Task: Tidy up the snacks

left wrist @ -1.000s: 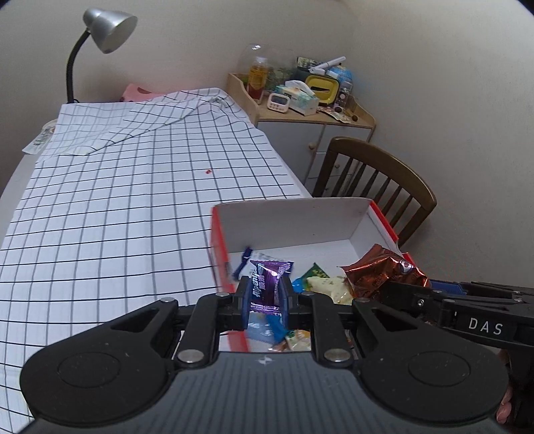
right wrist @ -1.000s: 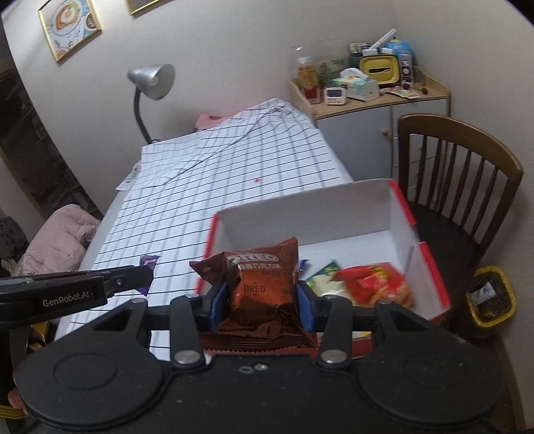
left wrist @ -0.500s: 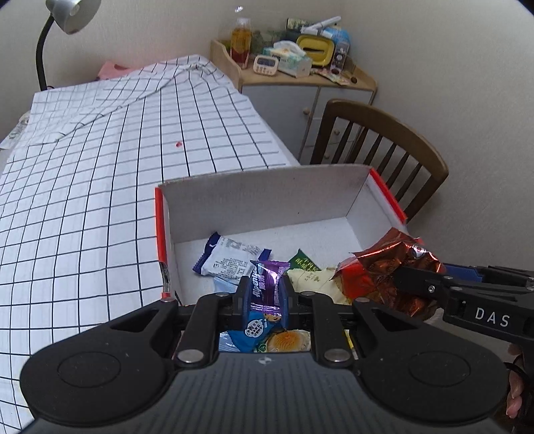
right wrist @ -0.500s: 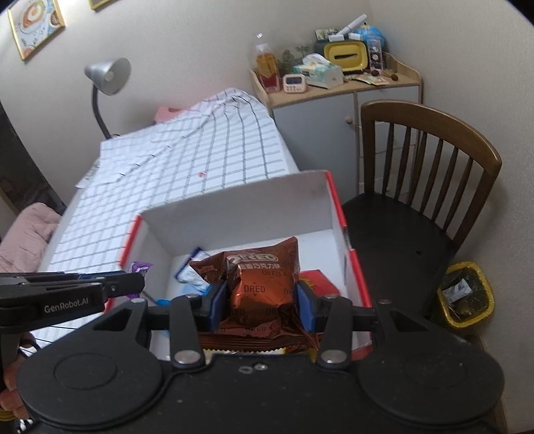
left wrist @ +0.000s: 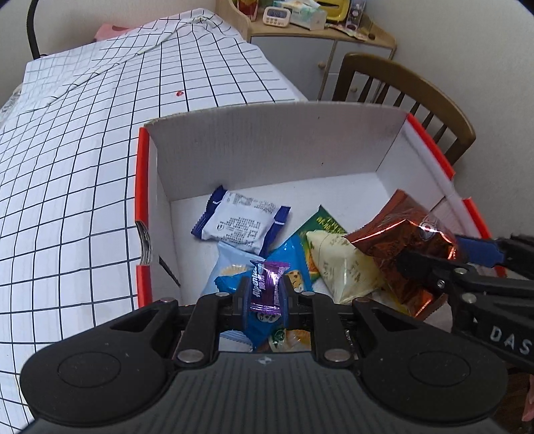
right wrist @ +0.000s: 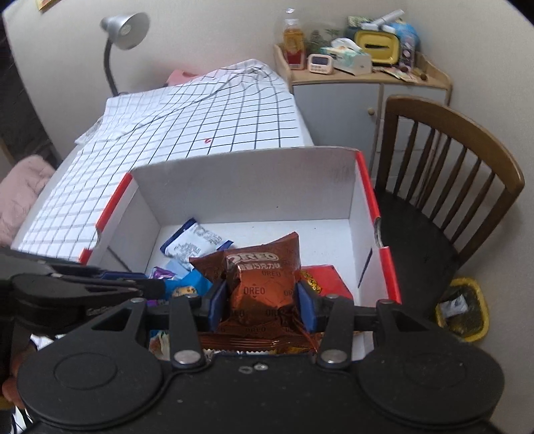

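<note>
My left gripper (left wrist: 265,295) is shut on a small purple candy packet (left wrist: 267,288) and holds it above the near left part of the white box with red edges (left wrist: 267,137). My right gripper (right wrist: 262,305) is shut on a copper-brown Oreo bag (right wrist: 262,280) and holds it over the same box (right wrist: 247,183); the bag also shows in the left wrist view (left wrist: 404,247). Inside the box lie a white and blue packet (left wrist: 242,223), a light blue packet (left wrist: 230,263), a green and yellow bag (left wrist: 337,263) and a red packet (right wrist: 325,278).
The box stands on a table with a white checked cloth (left wrist: 83,150). A wooden chair (right wrist: 450,187) is to the right, with a yellow bin (right wrist: 464,310) on the floor beside it. A cluttered cabinet (right wrist: 360,73) and a grey desk lamp (right wrist: 125,28) stand at the back.
Both grippers have moved forward and lower over the box, each still holding its snack. The box interior now fills more of both views.
</note>
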Demonstrator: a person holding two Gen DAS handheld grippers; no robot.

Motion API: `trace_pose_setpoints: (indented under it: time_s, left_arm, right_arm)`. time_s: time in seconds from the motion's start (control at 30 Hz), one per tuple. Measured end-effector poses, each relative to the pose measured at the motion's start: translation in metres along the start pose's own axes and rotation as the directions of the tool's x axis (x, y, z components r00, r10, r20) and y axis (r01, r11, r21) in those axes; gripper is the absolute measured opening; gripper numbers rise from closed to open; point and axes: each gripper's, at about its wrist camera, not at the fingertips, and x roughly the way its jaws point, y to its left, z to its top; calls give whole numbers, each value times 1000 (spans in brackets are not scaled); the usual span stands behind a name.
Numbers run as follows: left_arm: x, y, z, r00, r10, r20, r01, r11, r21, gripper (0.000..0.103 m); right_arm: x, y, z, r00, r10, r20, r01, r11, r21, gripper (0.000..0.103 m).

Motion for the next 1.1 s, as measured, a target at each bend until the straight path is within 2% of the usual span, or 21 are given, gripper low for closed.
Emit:
trace_pose_setpoints:
  time_s: [0.17, 0.3, 0.47, 0.6, 0.87, 0.9, 0.97, 1.0, 1.03, 1.1]
  left_arm:
    - [3, -2, 0, 1000, 11, 4, -11, 1000, 18, 17]
    - [2, -3, 0, 1000, 13, 14, -13, 1000, 21, 17]
    - [-8, -2, -5, 999, 1, 38, -1, 1000, 17, 18]
    - [-20, 1, -8, 998, -18, 60, 18, 1000, 8, 26]
    - [-53, 9, -17, 991, -51, 121, 50, 999, 12, 29]
    - [-58, 10, -19, 990, -57, 130, 56, 998, 12, 31]
    - [-68, 12, -22, 986, -70, 151, 69, 998, 11, 45]
    - [-74, 14, -24, 983, -73, 166, 73, 997, 9, 59]
    - [-79, 15, -25, 980, -76, 183, 77, 997, 6, 65]
    - [-89, 17, -28, 976, -83, 203, 84, 996, 8, 65]
  right_arm:
    - [0, 3, -1, 1000, 5, -5, -5, 1000, 2, 47]
    - [-3, 4, -2, 1000, 5, -4, -5, 1000, 4, 63]
    - [-8, 6, -3, 1000, 16, 8, -16, 1000, 2, 68]
    - [-16, 7, -4, 999, 26, 24, -26, 1000, 10, 74]
    - [-40, 11, -6, 996, 49, 73, -52, 998, 39, 80]
    - [-44, 12, -6, 996, 50, 80, -54, 998, 45, 80]
    - [-51, 14, -7, 994, 60, 96, -65, 997, 50, 81]
    - [-55, 15, -7, 992, 63, 106, -69, 996, 51, 82]
    - [-58, 17, -8, 991, 67, 115, -73, 996, 51, 83]
    - [-66, 19, -9, 988, 79, 133, -86, 995, 50, 84]
